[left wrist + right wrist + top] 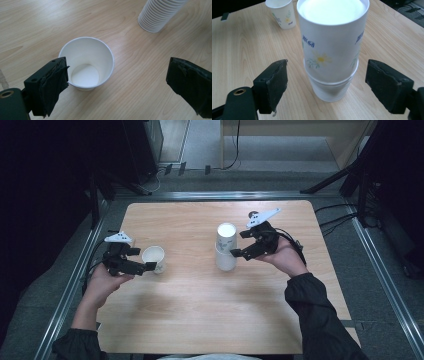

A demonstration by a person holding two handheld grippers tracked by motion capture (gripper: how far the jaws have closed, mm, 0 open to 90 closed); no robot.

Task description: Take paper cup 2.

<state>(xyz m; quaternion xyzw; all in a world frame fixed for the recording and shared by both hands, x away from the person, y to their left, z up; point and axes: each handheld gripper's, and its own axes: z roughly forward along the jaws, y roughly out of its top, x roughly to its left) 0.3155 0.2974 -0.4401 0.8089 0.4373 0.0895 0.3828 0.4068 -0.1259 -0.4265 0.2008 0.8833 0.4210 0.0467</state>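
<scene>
A single white paper cup [154, 258] with a flower print stands upright on the wooden table [200, 320], left of centre. My left gripper [143, 259] is open beside it. In the left gripper view the empty cup [86, 63] sits between the jaws, its rim against the left pad [53, 85]. A stack of upside-down paper cups [226, 247] stands mid-table. My right gripper [240, 244] is open just right of it. In the right gripper view the stack [332, 50] stands between the wide-apart jaws, touching neither, with the single cup [282, 12] far behind.
Metal rails [75, 270] frame the table on both sides and at the back. Cables [335, 217] trail off the right edge. Dark equipment [140, 150] stands beyond the far left corner. The stack's base [157, 15] lies ahead of the left gripper.
</scene>
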